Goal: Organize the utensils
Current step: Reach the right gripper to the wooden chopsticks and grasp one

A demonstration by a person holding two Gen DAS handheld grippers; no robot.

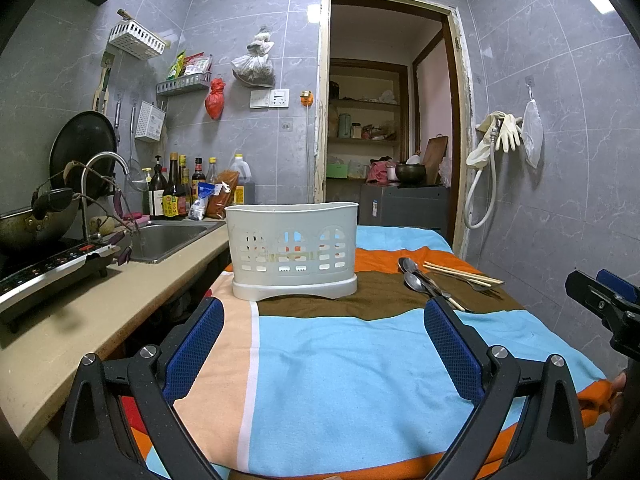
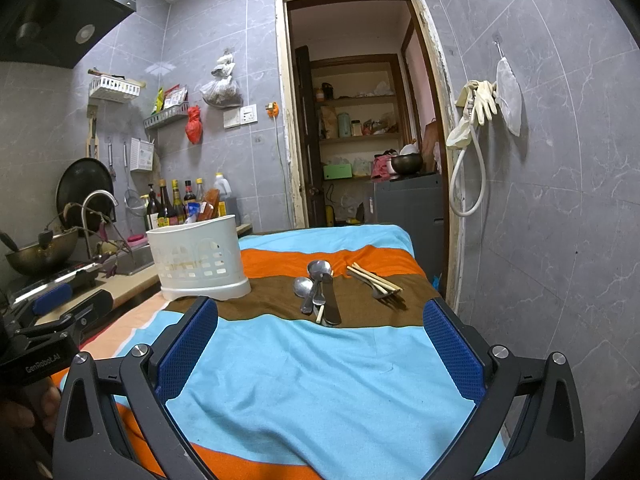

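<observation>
A white perforated utensil holder stands on the striped cloth, also in the right wrist view. Metal spoons lie in a small pile with a knife to its right; they also show in the left wrist view. Wooden chopsticks lie across a fork further right, and appear in the left wrist view. My left gripper is open and empty, before the holder. My right gripper is open and empty, just short of the spoons.
The striped cloth covers the table. A beige counter with a sink, faucet, induction stove and sauce bottles runs along the left. A tiled wall stands close on the right. A doorway lies behind the table.
</observation>
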